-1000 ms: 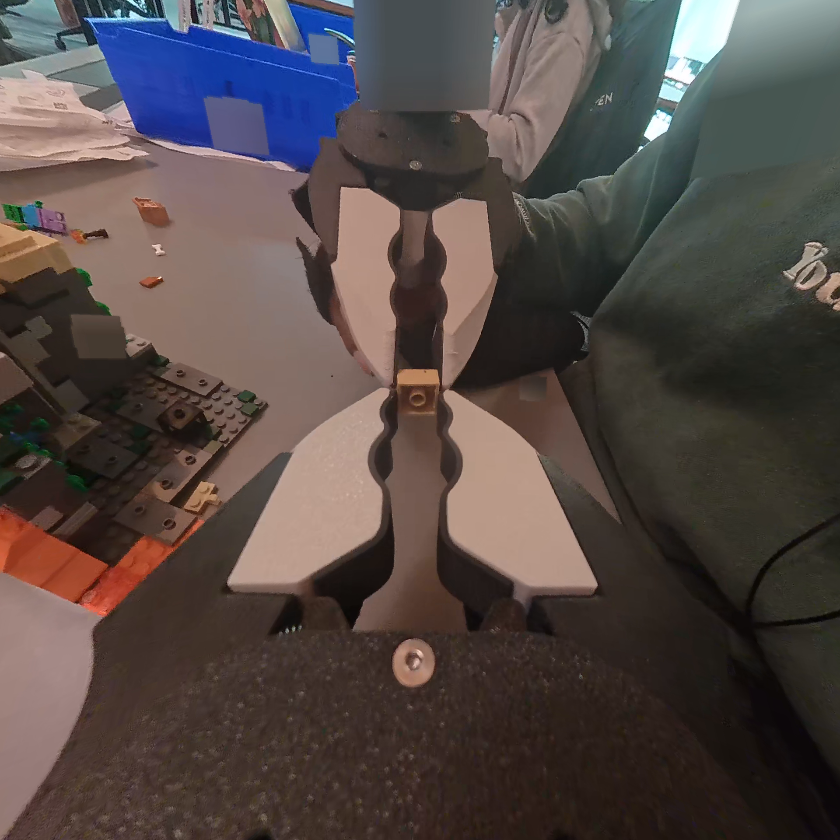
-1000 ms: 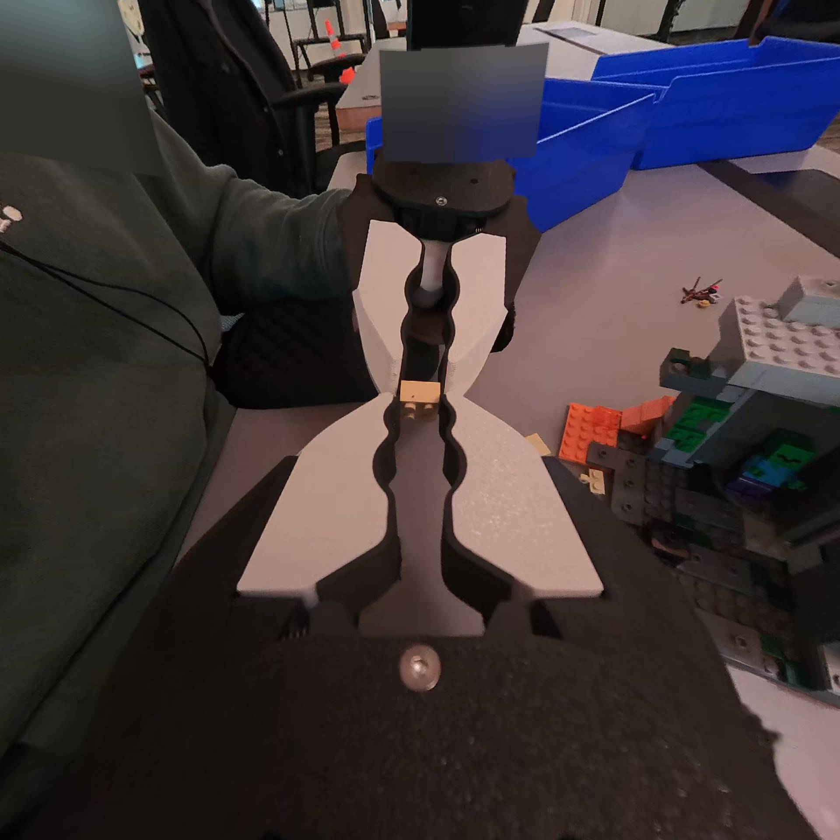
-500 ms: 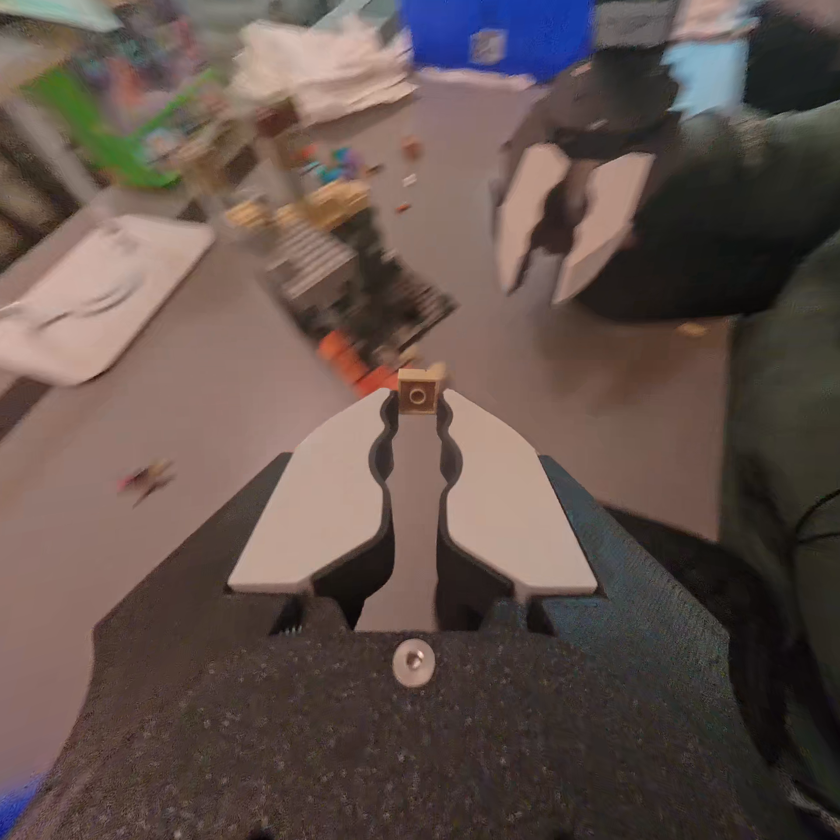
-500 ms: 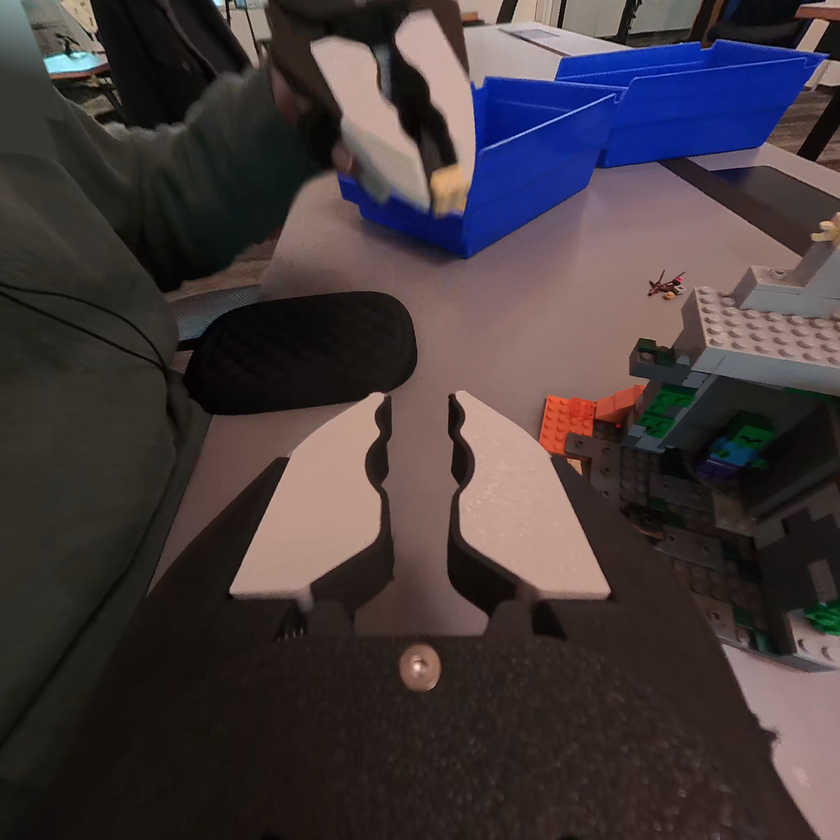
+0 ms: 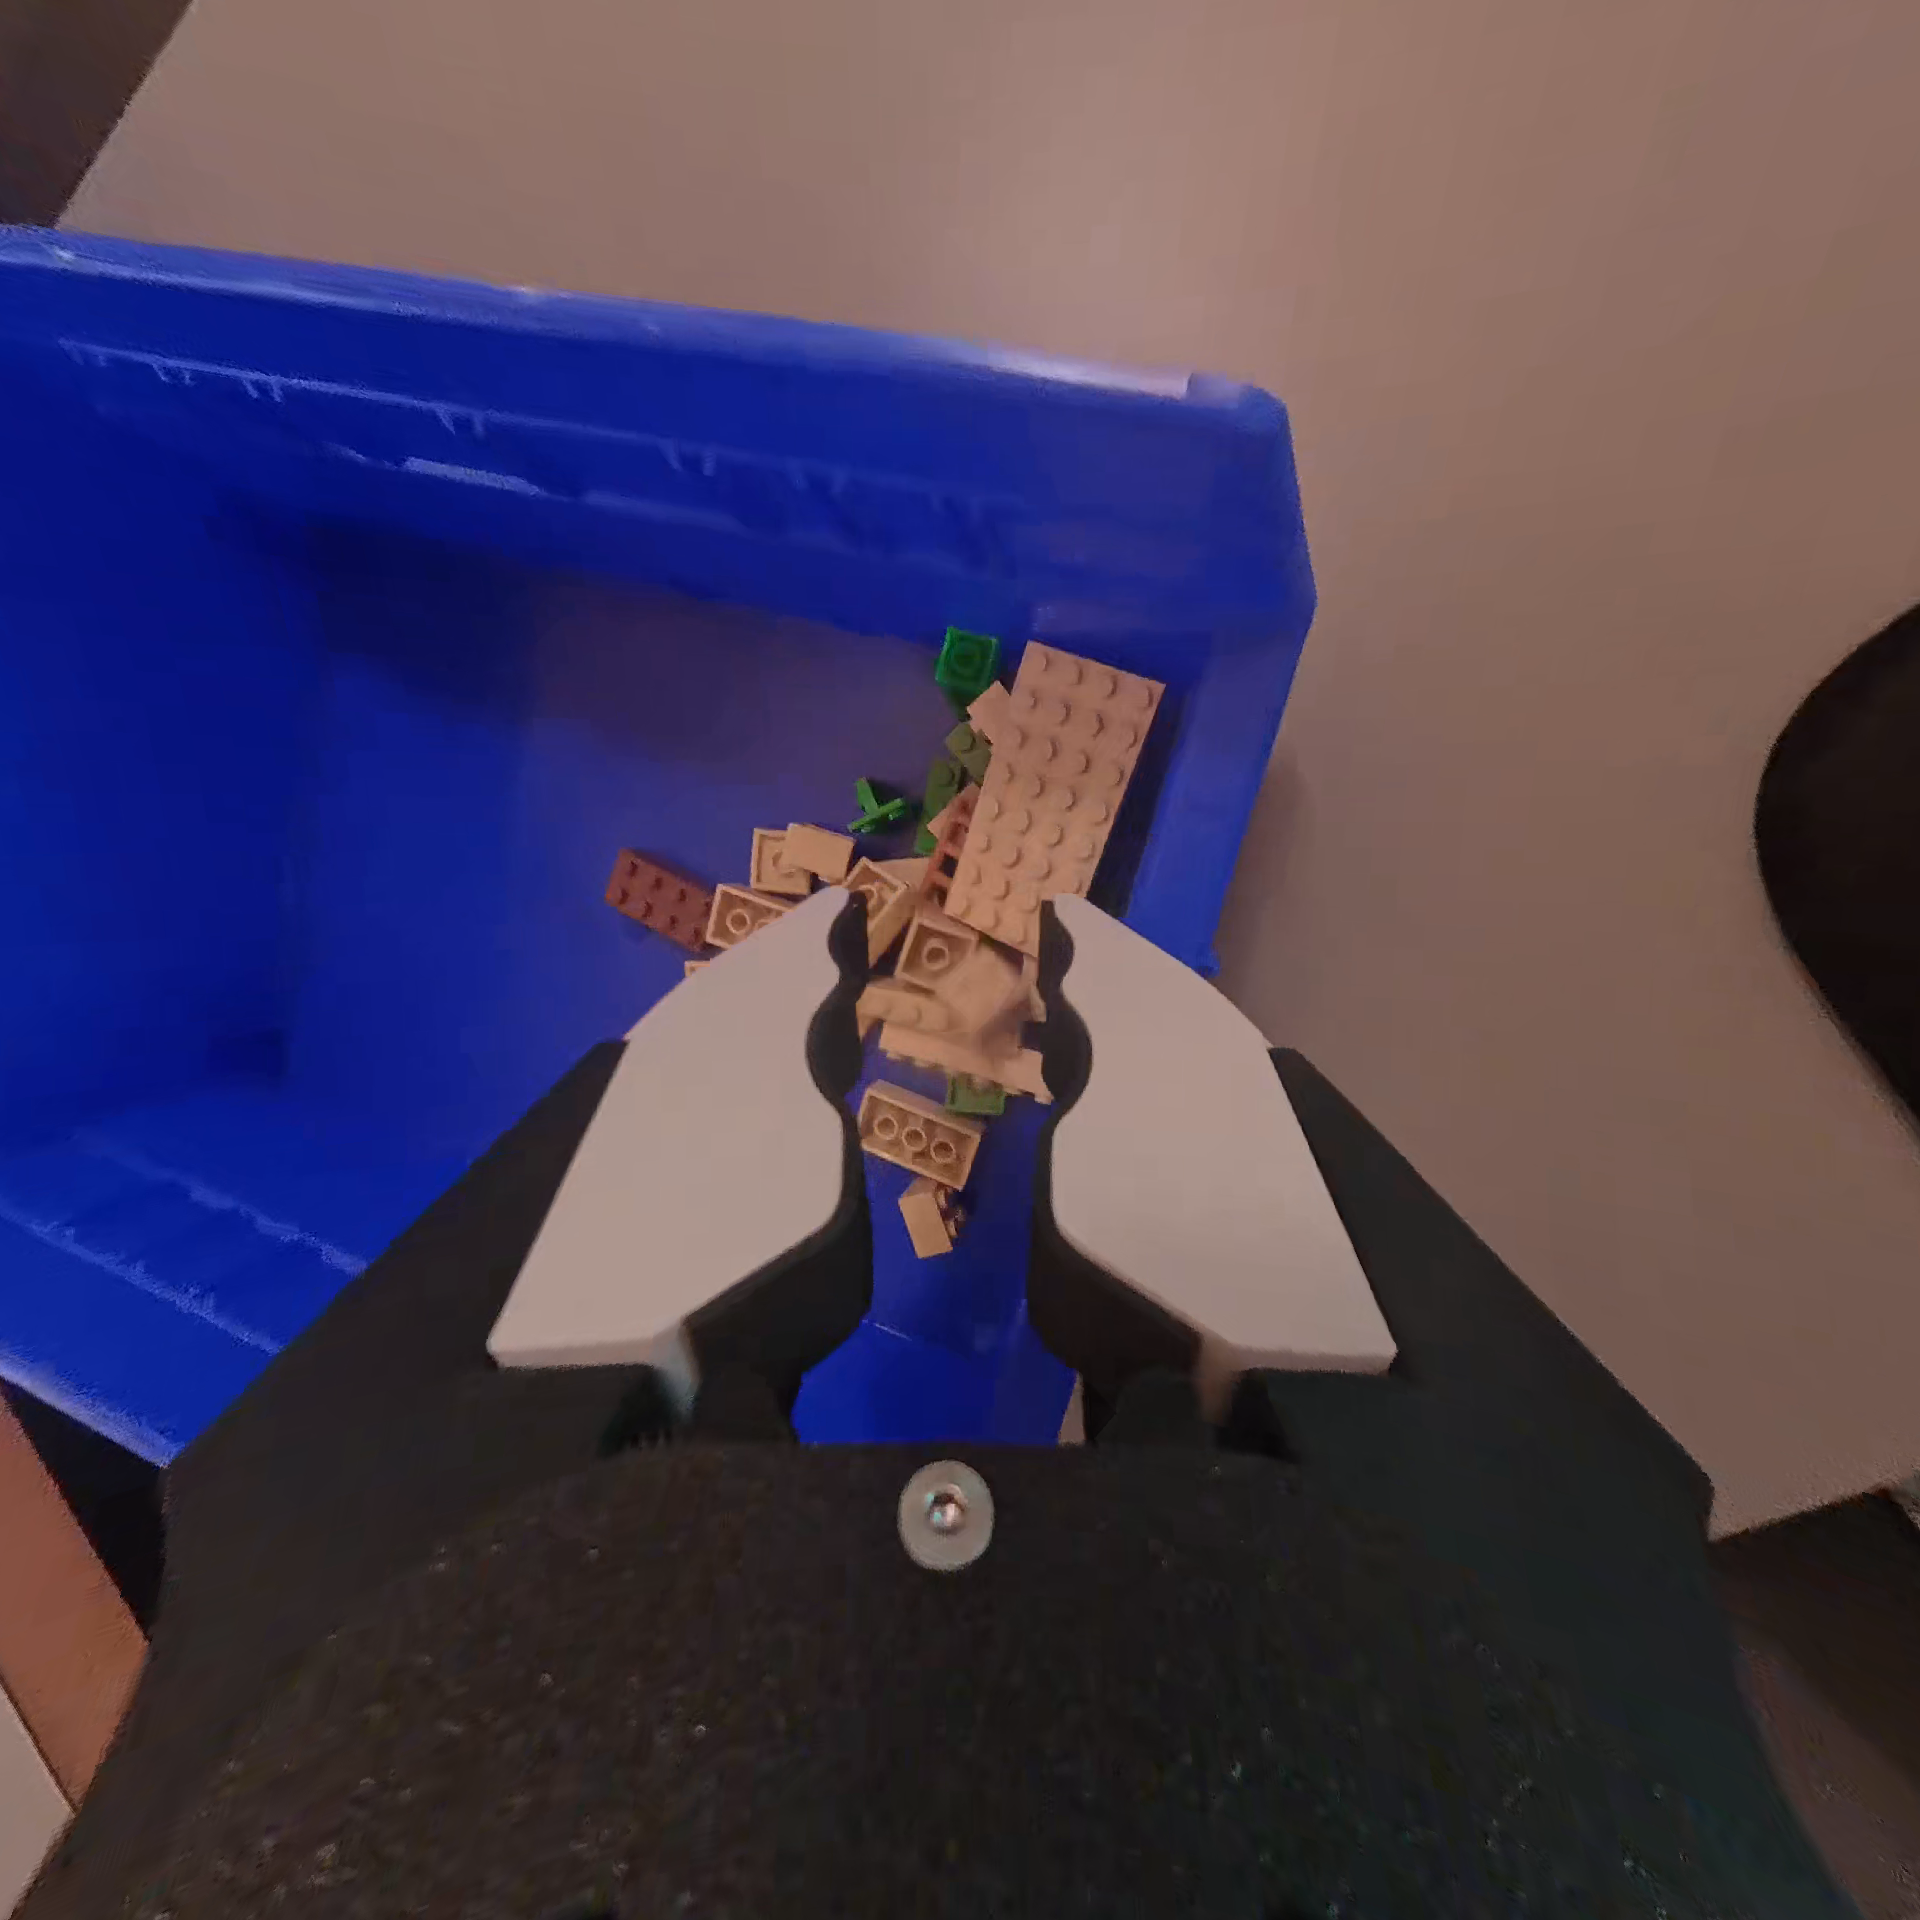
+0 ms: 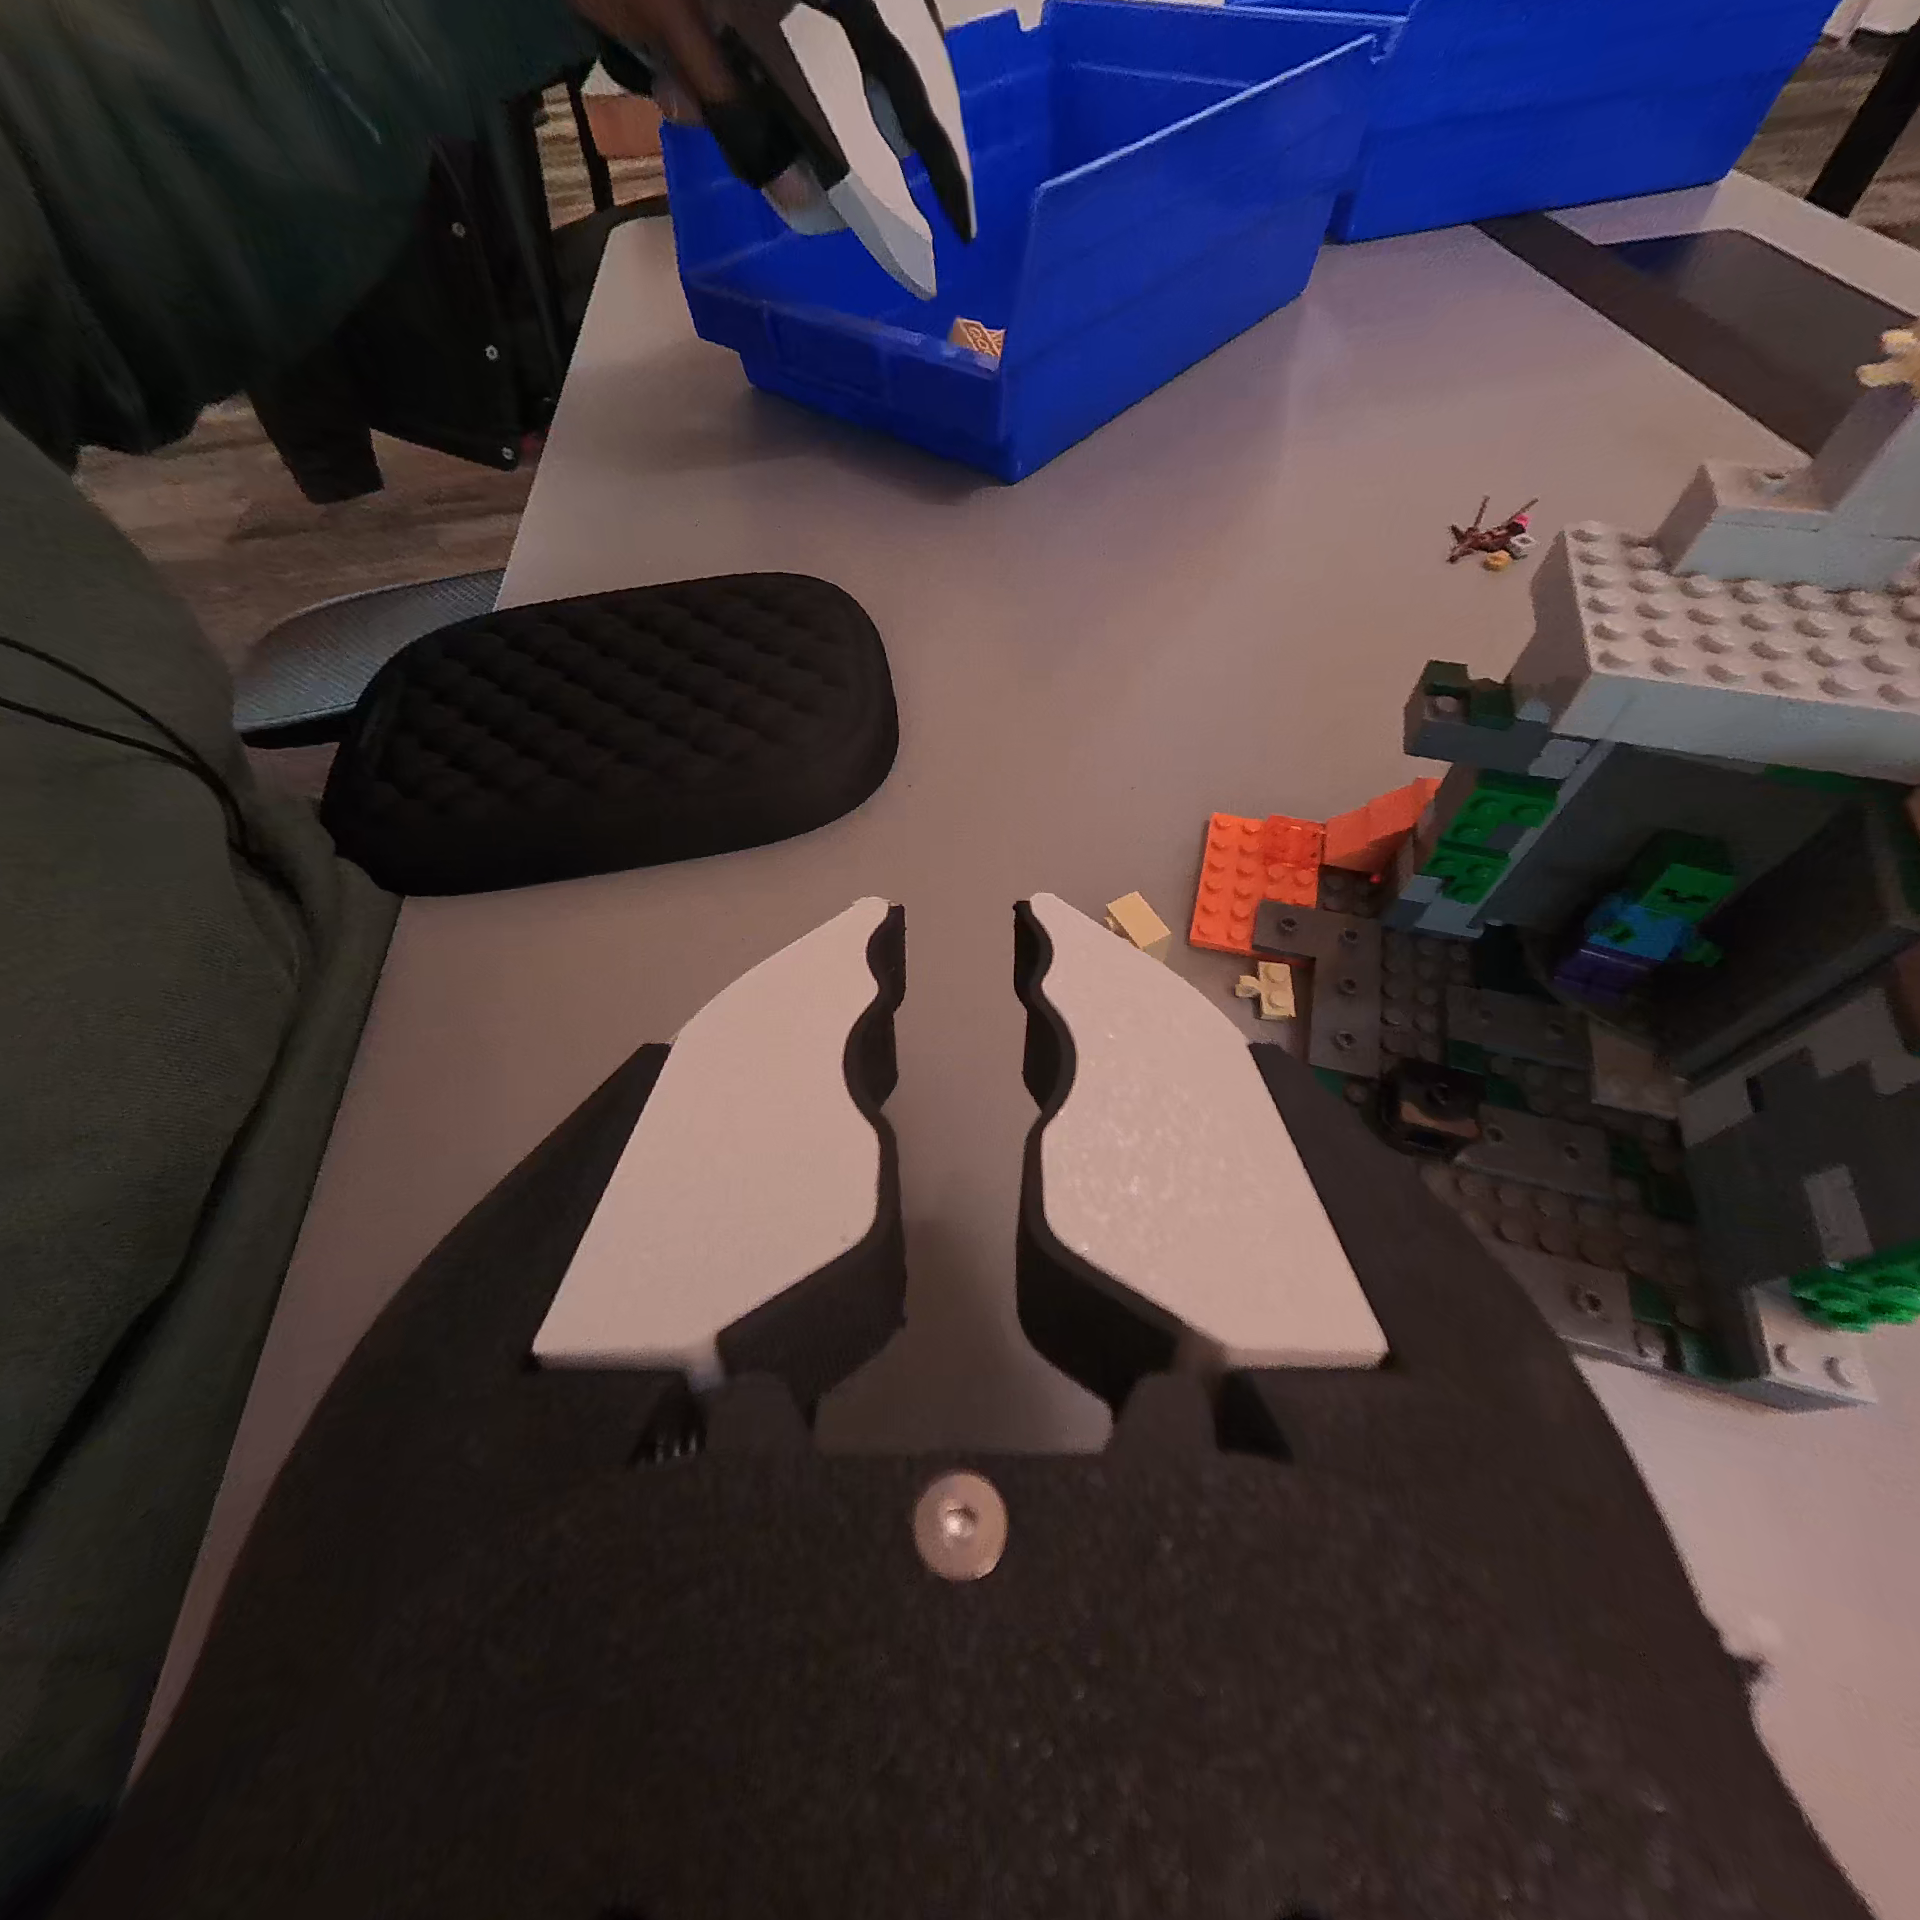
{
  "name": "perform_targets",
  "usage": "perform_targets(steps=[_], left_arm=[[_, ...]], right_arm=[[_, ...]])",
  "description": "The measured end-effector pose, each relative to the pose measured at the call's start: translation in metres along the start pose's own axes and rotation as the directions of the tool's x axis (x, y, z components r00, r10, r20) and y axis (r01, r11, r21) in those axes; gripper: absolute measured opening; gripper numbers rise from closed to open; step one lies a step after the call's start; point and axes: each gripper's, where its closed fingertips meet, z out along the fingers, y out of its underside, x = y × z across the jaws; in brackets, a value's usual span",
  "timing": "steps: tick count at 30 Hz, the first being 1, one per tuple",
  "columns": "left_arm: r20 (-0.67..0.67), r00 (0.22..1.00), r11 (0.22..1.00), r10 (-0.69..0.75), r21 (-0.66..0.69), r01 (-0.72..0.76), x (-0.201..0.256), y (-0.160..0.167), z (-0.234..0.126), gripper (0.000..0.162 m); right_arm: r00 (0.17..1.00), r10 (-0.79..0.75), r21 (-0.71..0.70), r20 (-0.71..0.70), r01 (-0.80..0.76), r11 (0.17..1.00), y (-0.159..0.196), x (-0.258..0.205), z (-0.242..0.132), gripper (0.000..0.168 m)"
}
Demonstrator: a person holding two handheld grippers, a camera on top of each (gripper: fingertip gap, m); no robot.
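Note:
My left gripper (image 5: 951,914) is open and empty, hovering over the near right corner of a blue bin (image 5: 312,727). Below it lies a pile of loose bricks: a large tan plate (image 5: 1049,800), several small tan bricks (image 5: 920,1132), a brown plate (image 5: 660,894) and green bits (image 5: 968,657). The right wrist view shows the left gripper (image 6: 883,187) above the same bin (image 6: 1143,312). My right gripper (image 6: 958,914) is open and empty, low over the grey table (image 6: 1091,644), beside a brick-built model (image 6: 1662,883).
A black padded rest (image 6: 613,727) lies at the table's left edge. Orange plates (image 6: 1257,873) and small tan pieces (image 6: 1138,923) lie by the model. A second blue bin (image 6: 1558,104) stands behind. A person's dark green sleeve (image 6: 104,935) is on the left. The left gripper's tips are roughly 35 centimeters from the right gripper's. The black padded rest (image 6: 613,727) is closer to my right gripper, around 15 centimeters from its tips; the left tips are 25 centimeters off.
Both grippers held a small tan brick together. The right let go and drew back. The left carried the brick over the blue bin and has opened; the brick is out of its fingers.

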Motion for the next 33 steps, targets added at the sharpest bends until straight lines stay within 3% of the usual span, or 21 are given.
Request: perform_targets(steps=[5, 10, 13, 17, 19, 22, 26, 33], left_arm=[[-0.011, 0.999, 0.994, 0.030, 0.104, -0.029, 0.013, -0.025, -0.009, 0.028], [-0.230, 0.948, 0.932, 0.221, 0.337, -0.135, 0.111, -0.078, -0.033, 0.025], [-0.367, 0.842, 0.860, 0.396, 0.470, -0.200, 0.197, -0.103, -0.044, 0.021], [-0.519, 0.631, 0.781, 0.577, 0.577, -0.239, 0.313, -0.115, -0.051, 0.020], [-0.555, 0.535, 0.754, 0.636, 0.596, -0.278, 0.361, -0.114, -0.048, 0.022], [-0.556, 0.460, 0.717, 0.692, 0.604, -0.349, 0.411, -0.113, -0.034, 0.024], [-0.517, 0.430, 0.672, 0.740, 0.605, -0.428, 0.445, -0.113, -0.015, 0.030], [-0.547, 0.415, 0.686, 0.727, 0.606, -0.403, 0.457, -0.120, -0.016, 0.024]], right_arm=[[0.999, 0.033, 0.017, 0.007, -0.033, 0.999, -0.001, 0.003, -0.002, 0.019], [0.998, 0.059, 0.006, -0.029, -0.058, 0.998, 0.004, 0.013, -0.003, 0.019], [0.996, 0.072, -0.004, -0.044, -0.072, 0.997, 0.008, 0.019, -0.002, 0.018], [0.996, 0.074, -0.004, -0.052, -0.074, 0.997, 0.010, 0.022, -0.001, 0.018], [0.996, 0.067, 0.004, -0.056, -0.067, 0.998, 0.009, 0.022, -0.001, 0.018], [0.996, 0.051, 0.033, -0.078, -0.048, 0.998, 0.006, 0.025, -0.003, 0.020], [0.994, 0.060, 0.073, -0.087, -0.054, 0.996, 0.001, 0.028, -0.008, 0.015], [0.994, 0.060, 0.092, -0.091, -0.052, 0.994, -0.003, 0.029, -0.011, 0.013]])
